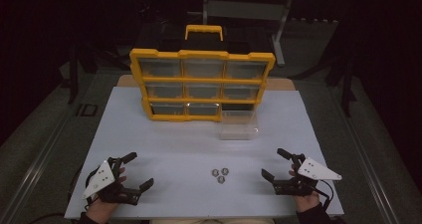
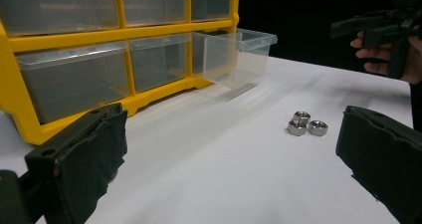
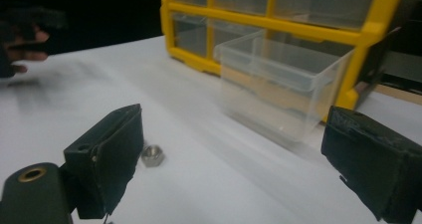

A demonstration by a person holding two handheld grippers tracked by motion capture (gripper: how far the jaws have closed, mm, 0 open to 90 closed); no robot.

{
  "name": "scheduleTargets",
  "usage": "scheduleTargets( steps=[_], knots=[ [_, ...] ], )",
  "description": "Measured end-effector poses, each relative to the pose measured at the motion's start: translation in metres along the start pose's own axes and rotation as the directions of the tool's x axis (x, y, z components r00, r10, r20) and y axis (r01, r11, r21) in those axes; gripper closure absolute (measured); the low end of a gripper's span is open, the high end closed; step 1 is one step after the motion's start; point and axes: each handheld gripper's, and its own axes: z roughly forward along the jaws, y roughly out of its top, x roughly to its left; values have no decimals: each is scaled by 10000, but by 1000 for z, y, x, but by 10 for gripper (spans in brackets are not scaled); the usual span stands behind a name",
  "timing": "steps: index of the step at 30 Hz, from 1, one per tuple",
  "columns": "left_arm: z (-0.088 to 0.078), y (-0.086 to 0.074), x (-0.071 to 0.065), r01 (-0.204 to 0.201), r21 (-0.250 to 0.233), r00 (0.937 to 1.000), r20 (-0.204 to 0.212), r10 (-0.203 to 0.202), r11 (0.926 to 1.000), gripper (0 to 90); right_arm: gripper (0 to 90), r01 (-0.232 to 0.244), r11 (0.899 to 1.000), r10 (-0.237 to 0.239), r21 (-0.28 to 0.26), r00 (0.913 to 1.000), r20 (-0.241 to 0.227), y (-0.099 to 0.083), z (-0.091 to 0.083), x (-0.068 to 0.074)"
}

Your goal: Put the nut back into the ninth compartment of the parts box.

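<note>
Clear drawer beyond three nuts

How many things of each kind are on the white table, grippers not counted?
Metal nuts: 3
Yellow drawer cabinet: 1
Clear drawer pulled out in front of the cabinet: 1
Total: 5

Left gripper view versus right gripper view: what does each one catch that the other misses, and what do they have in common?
The left gripper view alone catches all three metal nuts clustered together, plus the right hand-held gripper farther off, held in a hand.

The right gripper view alone catches a single nut beside its own jaw, and the dark gap at the organizer's right end.

Both show the yellow drawer organizer, the clear drawer pulled out onto the white table, and their own black jaws standing wide apart.
</note>
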Motion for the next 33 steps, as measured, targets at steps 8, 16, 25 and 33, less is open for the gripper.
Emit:
scheduleTargets(
  steps=[8, 16, 25, 33],
  knots=[
    [1, -1, 1, 0, 43, 10000, -36, 0, 10000, 0, 135, -579, 9965, 620, -608, 9957, 690, 26, -15, -8],
    [1, -1, 1, -13, 79, 10000, -55, 13, 10000, 0, 139, -161, 9992, 178, -377, 9988, 446, 50, -10, -13],
    [1, -1, 1, -9, 94, 10000, -36, 9, 10000, 0, 135, -12, 9997, 33, 245, 9962, -870, 75, 13, -8],
    [2, 0, 1, -24, 111, 10000, -10, 24, 9999, 0, 108, 249, 9974, -117, 681, 9822, -1875, 87, 44, 2]
  ],
)
